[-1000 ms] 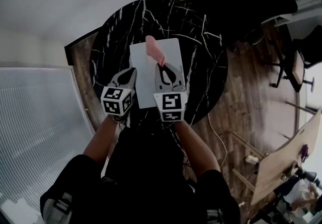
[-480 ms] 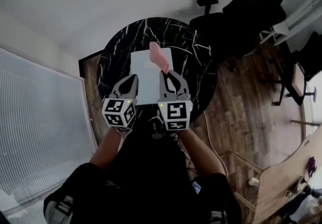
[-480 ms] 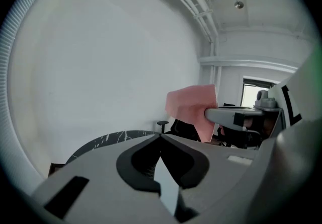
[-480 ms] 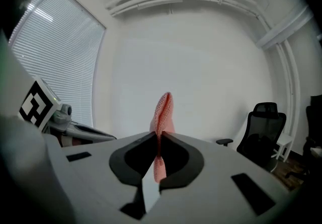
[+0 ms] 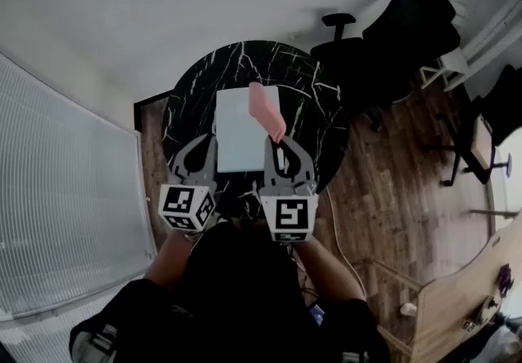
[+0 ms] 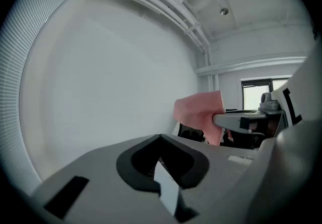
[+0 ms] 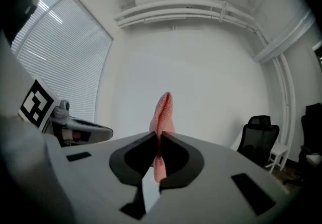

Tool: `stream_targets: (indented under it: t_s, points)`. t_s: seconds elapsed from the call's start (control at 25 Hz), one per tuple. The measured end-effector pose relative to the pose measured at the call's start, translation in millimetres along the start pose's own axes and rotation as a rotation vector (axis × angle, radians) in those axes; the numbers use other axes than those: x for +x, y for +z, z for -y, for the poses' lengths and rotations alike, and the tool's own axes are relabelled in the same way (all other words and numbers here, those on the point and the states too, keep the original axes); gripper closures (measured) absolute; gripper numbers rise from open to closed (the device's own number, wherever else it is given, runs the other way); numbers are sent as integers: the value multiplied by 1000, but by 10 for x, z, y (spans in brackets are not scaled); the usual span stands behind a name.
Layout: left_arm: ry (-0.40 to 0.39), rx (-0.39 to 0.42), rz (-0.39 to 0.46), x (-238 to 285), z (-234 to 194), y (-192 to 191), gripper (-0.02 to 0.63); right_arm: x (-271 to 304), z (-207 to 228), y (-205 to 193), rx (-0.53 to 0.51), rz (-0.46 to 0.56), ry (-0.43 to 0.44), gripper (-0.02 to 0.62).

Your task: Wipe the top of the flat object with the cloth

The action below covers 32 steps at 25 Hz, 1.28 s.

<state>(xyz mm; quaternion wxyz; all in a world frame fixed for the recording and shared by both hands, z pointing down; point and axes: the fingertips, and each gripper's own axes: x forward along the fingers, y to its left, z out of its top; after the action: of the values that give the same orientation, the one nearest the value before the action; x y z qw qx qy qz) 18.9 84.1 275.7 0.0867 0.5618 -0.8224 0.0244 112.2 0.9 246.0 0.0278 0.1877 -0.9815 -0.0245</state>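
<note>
The two fingers of the right gripper (image 7: 157, 136) were squeezed tight on the pink cloth (image 7: 163, 109). They pinched only its bottom end. The rest of the cloth stuck up past the tips like a little flag, folded thin. The right gripper view showed a wall and a ceiling behind it, so the cloth looked to be up in the air and not down on anything.

The fingers of the left gripper (image 6: 160, 136) were pressed together with nothing between them. That gripper pointed up at the wall too, just beside the right one.

Under both of them, in the head view, the flat object (image 5: 241, 141) lay on the round black table (image 5: 192, 104). It was white and shaped like a sheet. The cloth showed over its far right corner. The left gripper was near its left edge and the right gripper was near its right edge. I could not tell if either one touched it, but I think not.

The wiping looked not yet begun. A few things could go wrong. The cloth was held by a small bit, so a hard rub could pull it out of the fingers. Nothing held the flat object down, and the table looked smooth, so a push could make it slide or spin. The cloth was bunched thin, so it might clean only a narrow stripe. If the right gripper went too low, its hard tips could scrape the top instead of the soft cloth.
</note>
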Motion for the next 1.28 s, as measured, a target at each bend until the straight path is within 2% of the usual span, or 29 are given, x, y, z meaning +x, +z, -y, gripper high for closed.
stream_targets:
  t_s: [0.16, 0.36, 0.52, 0.68, 1.0, 1.28]
  points:
    - [-24, 1, 42, -101, -18, 151, 607, -114, -32, 80, 32, -8, -54, 588]
    - [-54, 24, 59, -243, -132, 218, 606, -135, -165, 220, -4, 10, -113, 588]
    - [-45, 33, 80, -375, -308, 303, 607, -104, -339, 319, -37, 12, -115, 588]
    - [-69, 48, 98, -438, -346, 342, 607, -116, -428, 395, -26, 35, -133, 588]
    - [-91, 9, 90, -493, -374, 277, 607, -152, -412, 408, -23, 14, -166, 589]
    - [-98, 12, 105, -528, -318, 316, 607, -229, -362, 451, -31, 25, -180, 589]
